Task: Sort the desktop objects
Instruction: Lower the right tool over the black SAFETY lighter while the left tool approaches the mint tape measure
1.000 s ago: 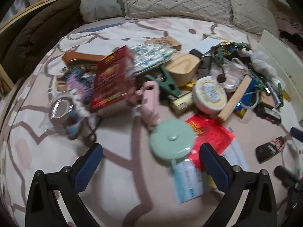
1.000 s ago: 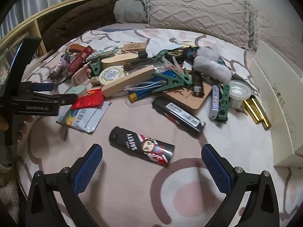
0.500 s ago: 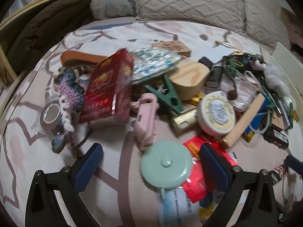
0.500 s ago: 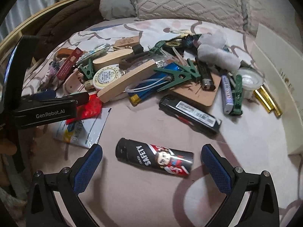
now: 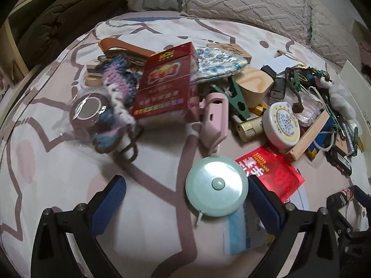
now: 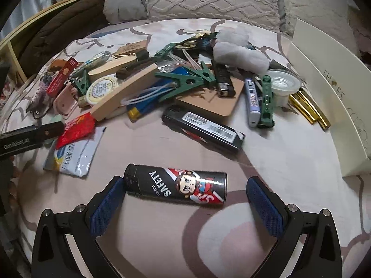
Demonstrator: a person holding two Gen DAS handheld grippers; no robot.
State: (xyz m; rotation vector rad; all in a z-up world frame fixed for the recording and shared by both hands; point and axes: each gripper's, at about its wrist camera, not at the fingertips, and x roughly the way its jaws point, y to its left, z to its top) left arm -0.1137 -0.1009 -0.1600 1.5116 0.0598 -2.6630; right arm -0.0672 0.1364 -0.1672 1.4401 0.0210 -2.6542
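A mint-green round tape measure [image 5: 216, 185] lies on the bedspread between the fingers of my left gripper [image 5: 185, 205], which is open; the right pad [image 5: 260, 205] is almost against it. A black cartoon-printed lighter [image 6: 175, 185] lies on its side between the fingers of my right gripper [image 6: 185, 206], also open, with the left pad [image 6: 107, 205] touching its cap end. The left gripper [image 6: 25, 137] shows at the left edge of the right wrist view. A heap of small objects covers the bed beyond both.
Around the tape measure lie a red sachet [image 5: 270, 172], a pink clip [image 5: 213, 120], a red box [image 5: 165, 85] and a crocheted keychain [image 5: 114, 95]. A long black lighter [image 6: 203, 129], green pegs [image 6: 183, 81] and a white shoebox [image 6: 331, 97] lie beyond the cartoon-printed lighter.
Both grippers moved forward and lower toward the bed. The tape measure now sits between the left fingers, and the cartoon-printed lighter between the right fingers. Neither has closed.
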